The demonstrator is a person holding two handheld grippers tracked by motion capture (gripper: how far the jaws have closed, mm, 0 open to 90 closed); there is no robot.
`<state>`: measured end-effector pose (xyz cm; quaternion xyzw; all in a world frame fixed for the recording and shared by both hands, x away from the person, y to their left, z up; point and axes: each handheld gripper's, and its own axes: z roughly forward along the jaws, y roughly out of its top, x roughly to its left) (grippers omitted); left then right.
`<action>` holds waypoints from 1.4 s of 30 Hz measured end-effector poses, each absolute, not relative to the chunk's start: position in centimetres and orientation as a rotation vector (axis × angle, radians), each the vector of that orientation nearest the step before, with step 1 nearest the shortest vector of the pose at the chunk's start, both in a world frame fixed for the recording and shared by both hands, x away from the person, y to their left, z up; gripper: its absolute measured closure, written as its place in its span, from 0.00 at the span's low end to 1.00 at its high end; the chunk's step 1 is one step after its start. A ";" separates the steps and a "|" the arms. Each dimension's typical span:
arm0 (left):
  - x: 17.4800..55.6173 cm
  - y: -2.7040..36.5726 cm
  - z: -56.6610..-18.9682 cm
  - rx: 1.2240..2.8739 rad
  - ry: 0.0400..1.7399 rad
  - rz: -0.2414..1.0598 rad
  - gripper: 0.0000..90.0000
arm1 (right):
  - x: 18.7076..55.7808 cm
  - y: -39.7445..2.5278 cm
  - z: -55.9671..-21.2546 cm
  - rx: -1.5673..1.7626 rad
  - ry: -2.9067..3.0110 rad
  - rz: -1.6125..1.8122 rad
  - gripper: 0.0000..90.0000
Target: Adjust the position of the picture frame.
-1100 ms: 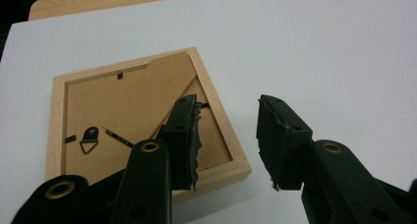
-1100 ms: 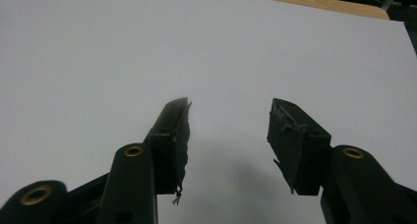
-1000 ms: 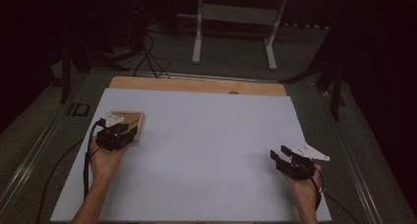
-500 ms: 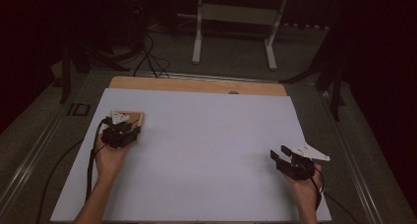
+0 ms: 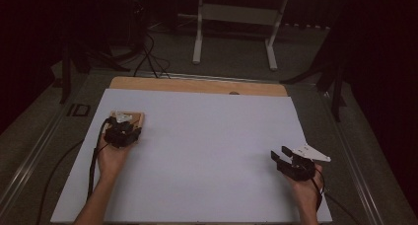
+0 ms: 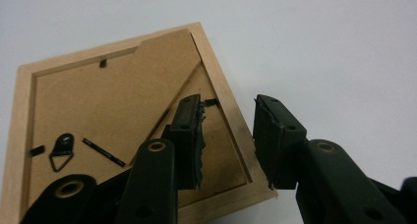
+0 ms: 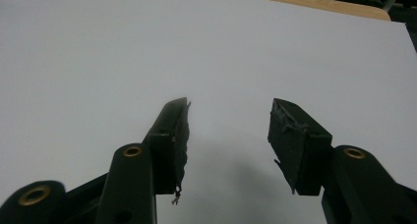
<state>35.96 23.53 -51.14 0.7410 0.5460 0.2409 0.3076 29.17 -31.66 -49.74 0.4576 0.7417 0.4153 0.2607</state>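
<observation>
Dark floor and a white metal stand (image 5: 234, 25) surround our workspace, where a wide white sheet (image 5: 207, 146) covers most of a wooden table (image 5: 197, 85) whose bare far edge shows beyond it.

On the sheet's left part, toward the far side, lies a small wooden picture frame (image 6: 110, 86), face down. We see its brown backing board (image 6: 98, 101), a triangular hanging ring (image 6: 61, 150) and small black retaining tabs (image 6: 102, 63).

Our left gripper (image 6: 226, 135) hangs over the frame's near right side with its jaws spread: one black jaw sits above the backing board and the other above the white sheet just past the wooden rim, so the rim lies between them. We cannot tell whether either jaw touches the frame.

Our right gripper (image 7: 228, 135) is well apart, over the sheet's near right corner, jaws spread wide and holding nothing.
</observation>
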 end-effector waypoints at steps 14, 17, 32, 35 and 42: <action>36.3 23.3 -51.0 1.968 1.424 0.595 0.88 | 29.2 -31.6 -49.8 1.236 2.016 1.121 0.54; 36.3 23.4 -51.0 1.966 1.425 0.585 0.88 | 29.2 -31.5 -49.8 1.233 2.018 1.121 0.54; 36.2 23.3 -51.0 1.974 1.404 0.565 0.89 | 29.3 -31.5 -49.9 1.229 2.024 1.117 0.55; 36.2 23.1 -51.0 1.981 1.389 0.558 0.89 | 29.3 -31.5 -49.9 1.229 2.023 1.118 0.55; 36.0 22.0 -51.1 2.008 1.327 0.540 0.89 | 29.3 -31.5 -49.9 1.230 2.022 1.119 0.54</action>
